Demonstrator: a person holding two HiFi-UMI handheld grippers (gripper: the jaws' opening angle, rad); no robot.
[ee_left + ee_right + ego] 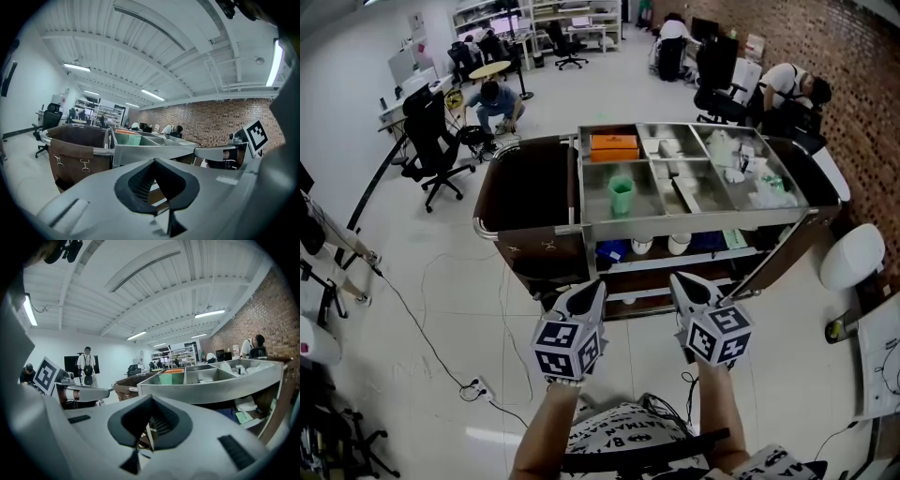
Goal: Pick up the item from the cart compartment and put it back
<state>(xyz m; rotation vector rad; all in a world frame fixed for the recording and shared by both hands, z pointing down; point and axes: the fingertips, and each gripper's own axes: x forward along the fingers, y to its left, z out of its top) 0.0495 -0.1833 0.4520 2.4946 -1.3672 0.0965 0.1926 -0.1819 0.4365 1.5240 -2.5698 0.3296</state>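
A steel cart [694, 223] stands ahead of me, its top split into several compartments. A green cup [621, 196] stands upright in the front-left compartment, and an orange box [614, 145] lies in the one behind it. My left gripper [599, 285] and right gripper [676, 279] hover side by side below the cart's front edge, both shut and holding nothing. In the left gripper view the left gripper [157, 186] points at the cart, and the green cup [134, 139] shows over the rim. In the right gripper view the right gripper [146, 426] sits below the green cup [167, 377].
A brown bag [528, 202] hangs on the cart's left end. White cups [642, 246] sit on the lower shelf. A white round stool [853, 255] stands at the right by the brick wall. A cable and socket [473, 387] lie on the floor at the left. Office chairs [431, 145] and people are farther back.
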